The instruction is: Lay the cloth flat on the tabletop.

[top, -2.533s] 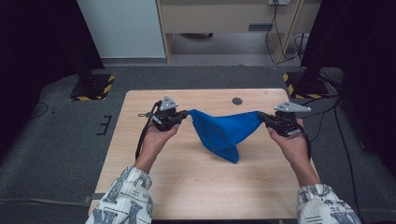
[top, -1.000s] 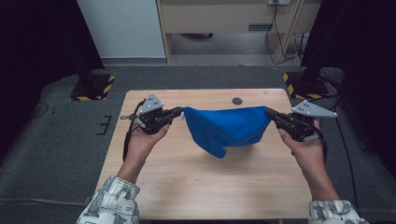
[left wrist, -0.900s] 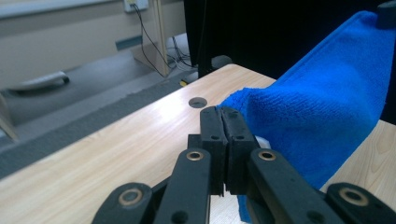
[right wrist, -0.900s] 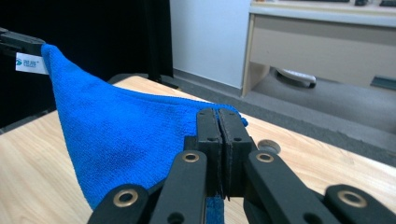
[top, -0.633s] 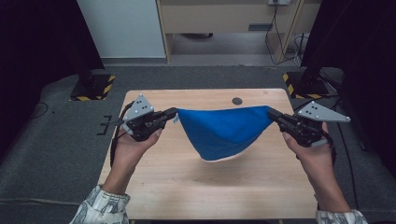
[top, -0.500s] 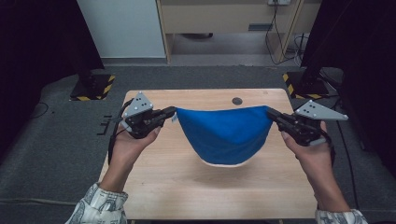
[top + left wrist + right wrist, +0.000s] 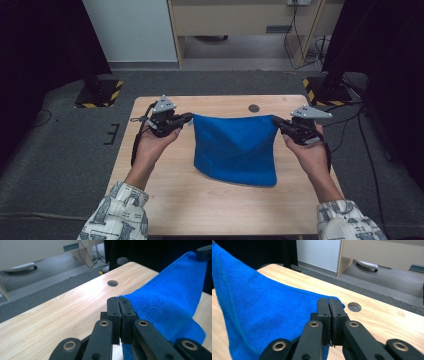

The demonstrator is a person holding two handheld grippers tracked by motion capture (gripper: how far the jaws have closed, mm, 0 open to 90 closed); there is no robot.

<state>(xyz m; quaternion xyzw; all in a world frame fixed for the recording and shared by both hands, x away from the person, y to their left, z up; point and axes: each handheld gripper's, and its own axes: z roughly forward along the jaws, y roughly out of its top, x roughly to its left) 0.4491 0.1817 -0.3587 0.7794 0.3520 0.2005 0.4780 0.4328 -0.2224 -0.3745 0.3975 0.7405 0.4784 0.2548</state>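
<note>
A person is holding a blue cloth (image 7: 235, 150) stretched between two tools above the middle of the wooden surface (image 7: 165, 200). The left tool (image 7: 186, 118) is clenching the cloth's upper left corner, its jaws pressed together on the hem in the left gripper view, and the right tool (image 7: 276, 121) is pinching the upper right corner in the same way, as the right gripper view shows. The top edge is running nearly taut and level between the two tools, toward the far edge of the surface and just in front of the round cable hole (image 7: 254, 108). The rest of the cloth is hanging down and trailing toward the person, with its lower edge appearing to be resting on the wood, closer to the right side. Judging by this, the picking up and spreading out is looking done; what seems left is laying the cloth down flat, or folding it over, and letting go of both corners.
</note>
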